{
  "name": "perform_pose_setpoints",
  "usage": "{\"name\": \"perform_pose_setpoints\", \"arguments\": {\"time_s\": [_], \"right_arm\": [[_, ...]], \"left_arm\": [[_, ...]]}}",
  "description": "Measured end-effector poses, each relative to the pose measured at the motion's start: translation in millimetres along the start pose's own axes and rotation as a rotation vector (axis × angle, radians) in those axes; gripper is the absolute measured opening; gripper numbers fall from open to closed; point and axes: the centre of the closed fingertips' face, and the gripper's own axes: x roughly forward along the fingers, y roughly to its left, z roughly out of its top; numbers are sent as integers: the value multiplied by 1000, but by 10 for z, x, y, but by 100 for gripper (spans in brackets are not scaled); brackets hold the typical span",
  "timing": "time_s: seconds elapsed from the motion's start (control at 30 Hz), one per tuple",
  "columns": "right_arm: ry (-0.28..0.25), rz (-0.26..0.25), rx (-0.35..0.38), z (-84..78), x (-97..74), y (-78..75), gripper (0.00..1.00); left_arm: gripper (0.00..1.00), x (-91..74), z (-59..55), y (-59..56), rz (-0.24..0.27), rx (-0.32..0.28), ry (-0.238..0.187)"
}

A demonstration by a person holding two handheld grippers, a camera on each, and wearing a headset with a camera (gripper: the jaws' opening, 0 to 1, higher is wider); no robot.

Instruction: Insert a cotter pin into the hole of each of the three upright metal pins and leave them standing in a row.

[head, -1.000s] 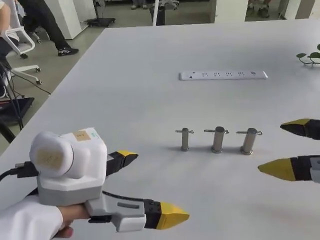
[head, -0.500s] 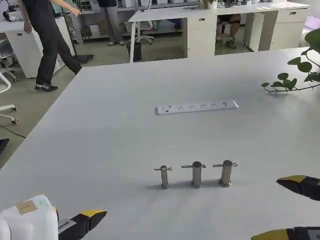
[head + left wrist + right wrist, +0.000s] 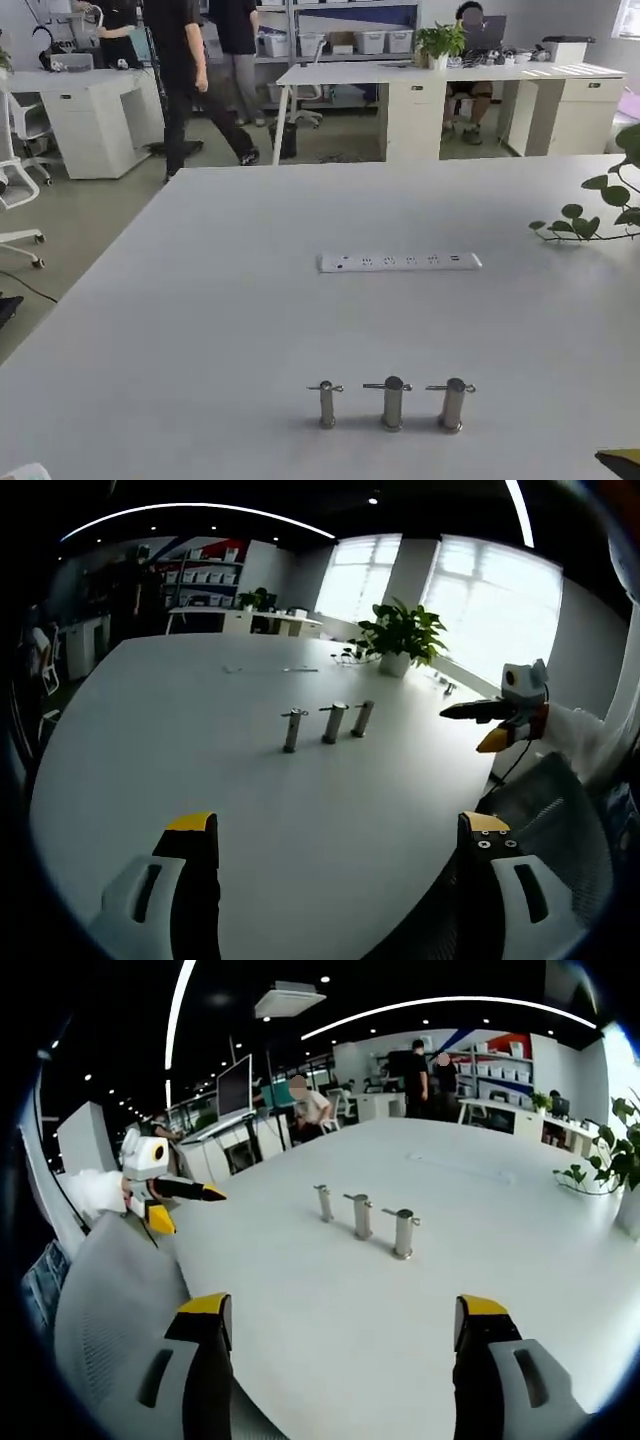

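Observation:
Three upright metal pins stand in a row on the white table: left pin, middle pin, right pin. Each has a thin cotter pin crosswise through its top. The row also appears in the left gripper view and the right gripper view. My left gripper is open and empty, well back from the row near the table edge. My right gripper is open and empty too, equally far back. A yellow fingertip pokes in at the bottom right corner of the head view.
A white power strip lies beyond the pins. A leafy plant reaches in over the table's right edge. Desks, shelves and people are past the far end. Across the table corner each gripper sees the other: right gripper, left gripper.
The head camera has tilted up, so the pins sit lower in the picture. Both grippers have drawn back from the pins toward the near edge. The pins have not moved.

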Motion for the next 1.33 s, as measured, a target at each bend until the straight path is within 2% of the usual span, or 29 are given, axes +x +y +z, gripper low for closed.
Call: {"name": "perform_pose_setpoints", "arguments": {"time_s": [0.07, 0.33, 0.43, 0.57, 0.77, 0.87, 1.1, 1.33], "right_arm": [[7, -17, 0, 3, -15, -34, 91], [23, -54, 19, -17, -22, -139, 92], [28, -60, 29, -27, -4, -153, 92], [63, -59, 22, -81, 28, -139, 92], [76, -65, 28, -109, 56, -161, 92], [65, -59, 45, -102, 77, -129, 92], [102, -53, 47, -138, 129, -99, 93], [111, -48, 34, -133, 130, -68, 93]], "left_arm": [[99, -19, -15, 9, 14, 12, 11], [99, -78, -10, 76, 32, -29, 6], [99, -61, -25, 98, 31, -30, 18], [99, -37, -28, 122, 37, -35, 26], [99, -26, -31, 97, 23, -59, 25], [99, -23, -39, 96, 18, -50, 26], [99, -29, -26, 89, 11, -72, 22], [99, -28, -16, 53, -5, -64, 11]]}}
